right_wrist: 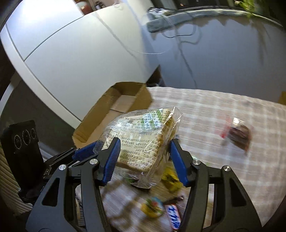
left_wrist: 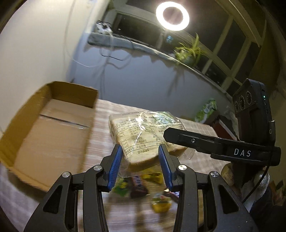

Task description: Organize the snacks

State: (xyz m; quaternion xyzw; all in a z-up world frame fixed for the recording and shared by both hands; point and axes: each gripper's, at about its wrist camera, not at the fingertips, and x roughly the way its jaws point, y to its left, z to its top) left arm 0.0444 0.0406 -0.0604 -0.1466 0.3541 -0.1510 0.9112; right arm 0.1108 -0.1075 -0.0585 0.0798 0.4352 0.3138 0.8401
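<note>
Both my left gripper (left_wrist: 140, 165) and right gripper (right_wrist: 143, 161) pinch the clear-wrapped sliced-bread sandwich (left_wrist: 143, 137), lifted right of the open brown cardboard box (left_wrist: 48, 128). Slippery film may slide free, I judge.

Both grippers (left_wrist: 141, 166) (right_wrist: 144, 160) are black with ribbed blue fingers (left_wrist: 115, 166), silver screws and white "DAS" lettering.

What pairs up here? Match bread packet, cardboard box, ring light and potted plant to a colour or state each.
Things:
1. bread packet
2. cardboard box
3. ring light
4. potted plant

Colour or state:
A. green, leafy
B. lit, glowing white
C. brown, open on top, nothing inside
D. see-through wrapper with printed text

Pairs: 1-D, 2-C, 3-B, 4-A
</note>
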